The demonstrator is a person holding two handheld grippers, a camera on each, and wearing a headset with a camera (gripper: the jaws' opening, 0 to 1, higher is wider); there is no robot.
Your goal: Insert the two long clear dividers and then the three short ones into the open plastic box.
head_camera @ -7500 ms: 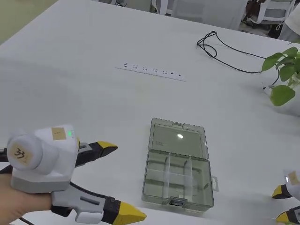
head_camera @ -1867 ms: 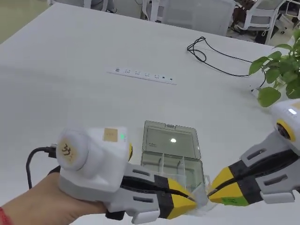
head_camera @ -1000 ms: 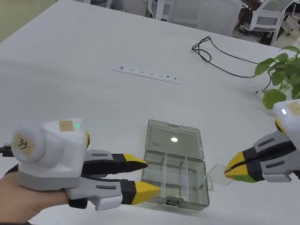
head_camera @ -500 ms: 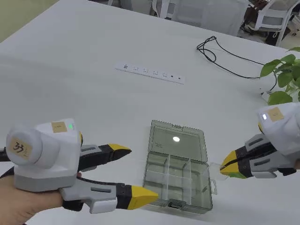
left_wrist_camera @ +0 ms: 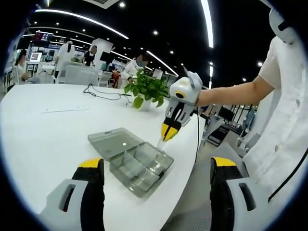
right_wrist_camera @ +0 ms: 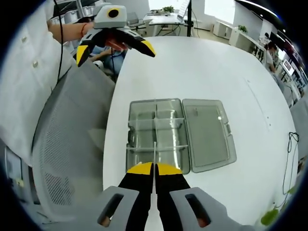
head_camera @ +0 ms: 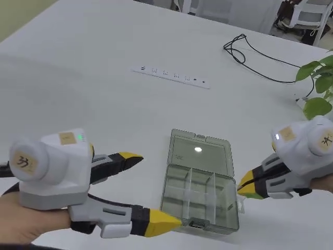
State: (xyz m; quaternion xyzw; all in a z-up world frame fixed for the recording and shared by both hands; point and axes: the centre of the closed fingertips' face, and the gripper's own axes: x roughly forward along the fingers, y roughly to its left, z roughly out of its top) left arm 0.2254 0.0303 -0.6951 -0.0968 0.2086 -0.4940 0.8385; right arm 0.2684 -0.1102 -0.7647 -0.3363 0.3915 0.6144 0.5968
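Note:
The open smoky plastic box (head_camera: 200, 196) lies on the white table, lid (head_camera: 201, 151) flat behind it, with several clear dividers standing inside. My right gripper (head_camera: 243, 188) hovers at the box's right edge, shut on a short clear divider (right_wrist_camera: 154, 147) that shows edge-on over the box (right_wrist_camera: 156, 131). My left gripper (head_camera: 148, 189) is open and holds nothing, left of the box. In the left gripper view the box (left_wrist_camera: 130, 159) lies ahead between the jaws, and the right gripper (left_wrist_camera: 168, 133) holds the divider (left_wrist_camera: 160, 143) over its far edge.
A white power strip (head_camera: 171, 76) lies further back on the table. A black cable (head_camera: 255, 52) and a potted plant (head_camera: 318, 88) sit at the back right. The near table edge runs just below the box, with a mesh chair (right_wrist_camera: 67, 144) beside it.
My left gripper let go of the divider, drew back to the left and opened. My right gripper carried the divider in to the box's right edge.

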